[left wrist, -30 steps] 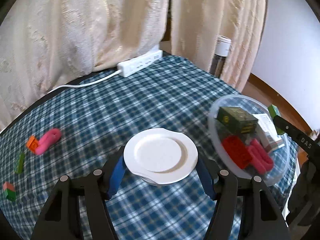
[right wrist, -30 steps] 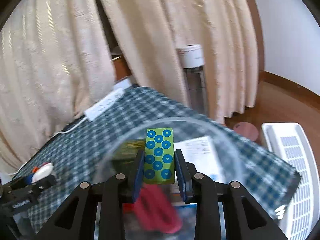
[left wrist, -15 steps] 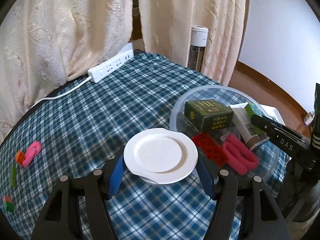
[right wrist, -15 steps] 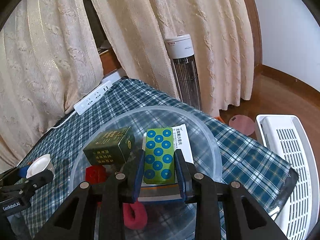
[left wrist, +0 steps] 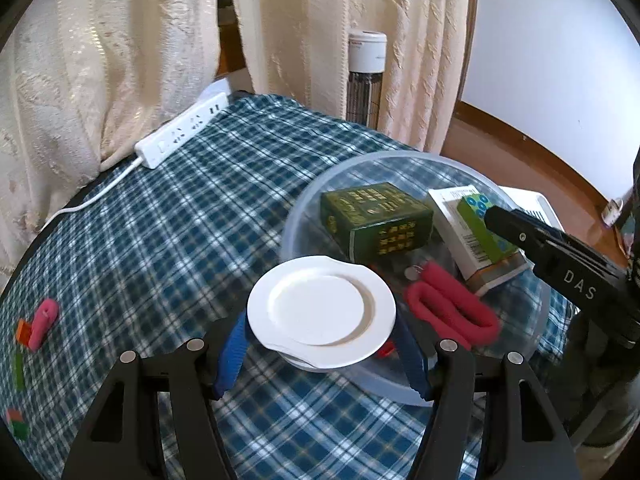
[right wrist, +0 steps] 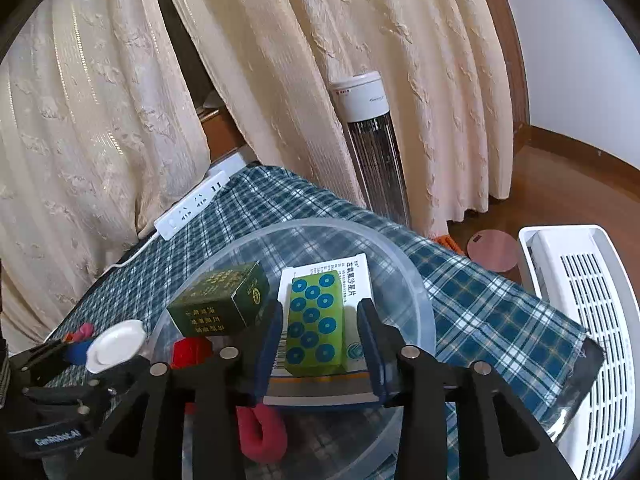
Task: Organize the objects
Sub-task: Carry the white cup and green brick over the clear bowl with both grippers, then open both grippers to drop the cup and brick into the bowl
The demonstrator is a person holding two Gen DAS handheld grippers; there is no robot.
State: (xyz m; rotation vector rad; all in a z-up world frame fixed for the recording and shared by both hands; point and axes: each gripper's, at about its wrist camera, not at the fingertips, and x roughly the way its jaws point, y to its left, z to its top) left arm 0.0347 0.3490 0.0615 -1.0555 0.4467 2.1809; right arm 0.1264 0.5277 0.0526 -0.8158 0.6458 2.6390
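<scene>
My left gripper (left wrist: 320, 358) is shut on a small white dish (left wrist: 322, 312), which hangs over the near left rim of a clear plastic bowl (left wrist: 400, 156). In the bowl lie a dark green box (left wrist: 376, 216), a white medicine box (left wrist: 452, 208), a red looped piece (left wrist: 452, 312) and a red brick (right wrist: 190, 350). My right gripper (right wrist: 322, 344) reaches into the bowl and its jaws are opening. A green block with blue dots (right wrist: 316, 324) rests flat on the white medicine box (right wrist: 356, 276) between them, with a gap at each pad.
A white power strip (left wrist: 182, 136) lies at the table's far edge by the curtains. A pink piece (left wrist: 44, 320), an orange block (left wrist: 24, 330) and green blocks (left wrist: 18, 364) sit at the far left. A tower heater (right wrist: 368, 140) and a white appliance (right wrist: 580, 320) stand on the floor.
My left gripper carried the dish across to the bowl's rim. My right gripper brought the dotted block down onto the white box, and its pads have parted from it.
</scene>
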